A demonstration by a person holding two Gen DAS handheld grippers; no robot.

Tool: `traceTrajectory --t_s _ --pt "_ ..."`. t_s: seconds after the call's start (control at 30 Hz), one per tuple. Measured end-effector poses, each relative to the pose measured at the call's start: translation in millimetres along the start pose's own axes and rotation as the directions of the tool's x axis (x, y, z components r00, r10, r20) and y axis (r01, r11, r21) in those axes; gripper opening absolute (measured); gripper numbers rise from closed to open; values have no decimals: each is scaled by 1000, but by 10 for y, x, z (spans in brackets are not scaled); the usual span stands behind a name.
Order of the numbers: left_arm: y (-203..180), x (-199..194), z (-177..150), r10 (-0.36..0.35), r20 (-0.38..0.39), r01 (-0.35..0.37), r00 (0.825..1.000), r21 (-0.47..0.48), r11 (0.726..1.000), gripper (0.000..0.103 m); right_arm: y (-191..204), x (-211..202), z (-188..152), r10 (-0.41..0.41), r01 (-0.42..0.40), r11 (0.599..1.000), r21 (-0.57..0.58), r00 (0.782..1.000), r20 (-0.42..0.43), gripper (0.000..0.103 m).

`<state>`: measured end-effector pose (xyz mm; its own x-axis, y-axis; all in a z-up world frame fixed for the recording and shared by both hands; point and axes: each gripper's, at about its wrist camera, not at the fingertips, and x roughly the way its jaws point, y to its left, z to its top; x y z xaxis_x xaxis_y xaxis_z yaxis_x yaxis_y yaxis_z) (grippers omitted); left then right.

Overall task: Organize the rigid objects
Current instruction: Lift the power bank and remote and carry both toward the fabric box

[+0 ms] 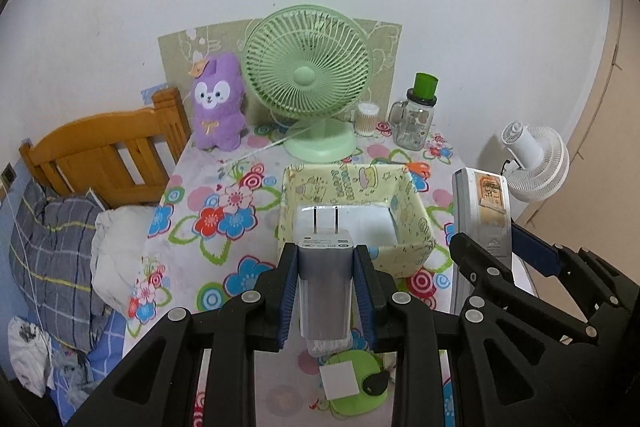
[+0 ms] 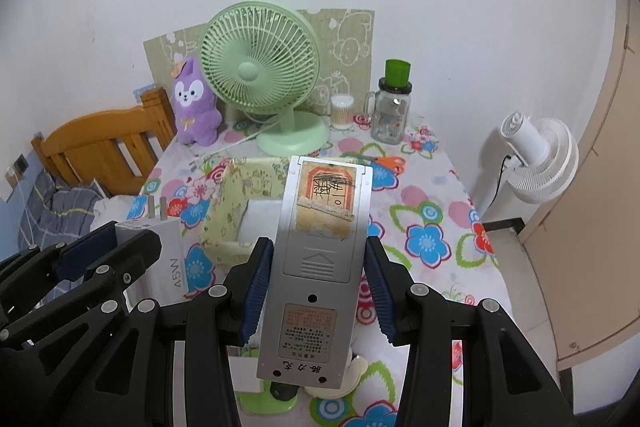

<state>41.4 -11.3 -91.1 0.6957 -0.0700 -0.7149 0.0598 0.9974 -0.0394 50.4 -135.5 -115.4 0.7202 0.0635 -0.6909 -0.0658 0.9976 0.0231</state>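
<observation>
One table (image 1: 192, 195) under a flowered cloth carries nearly everything. One bed (image 1: 100, 151) with a wooden headboard stands along its left edge. There are two fans: a green one (image 1: 308, 75) at the back edge, and a white one (image 1: 536, 163) off the table past the right edge. One purple plush (image 1: 218, 103) sits at the back left corner. One open yellow box (image 1: 352, 203) stands mid-table, a white sheet on its floor.

One glass jar (image 1: 414, 119) with a green cap stands near the back right corner, one tub of cotton swabs (image 1: 367, 119) just left of it. One pair of orange scissors (image 2: 386, 163) lies behind the box.

Two sets of tongs are up over the near edge. The left tongs (image 1: 326, 263) are clamped on one white charger (image 1: 326, 275), prongs pointing forward over the box's near wall. The right tongs (image 2: 316, 271) are clamped on one grey remote (image 2: 320, 247), back side up, with a torn sticker, its far end over the box's right wall.

A green thing (image 1: 356, 387) by the near edge is mostly hidden beneath the tongs and hard to identify.
</observation>
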Motion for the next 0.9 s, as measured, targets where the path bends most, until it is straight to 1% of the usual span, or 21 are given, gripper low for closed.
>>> traceTrajectory --t_s 0.17,0.4,0.63,0.77,0.9 --pt "-21 25 106 -7 14 7 1000 3 1000 27 -33 31 116 -4 4 1000 1 1000 12 49" --pt "-24 116 252 3 27 -3 1000 -7 1000 27 -50 160 241 9 -9 1000 6 1000 8 49" --pt "8 294 383 11 22 -10 1000 -34 999 27 -74 364 374 28 -28 999 21 1000 -5 49" --pt "32 424 446 1 -2 -1 1000 -58 998 27 -87 487 447 25 -25 999 28 1000 -4 49" --pt "14 547 512 13 -2 -13 1000 -39 999 27 -111 610 494 31 -30 999 41 999 -11 49"
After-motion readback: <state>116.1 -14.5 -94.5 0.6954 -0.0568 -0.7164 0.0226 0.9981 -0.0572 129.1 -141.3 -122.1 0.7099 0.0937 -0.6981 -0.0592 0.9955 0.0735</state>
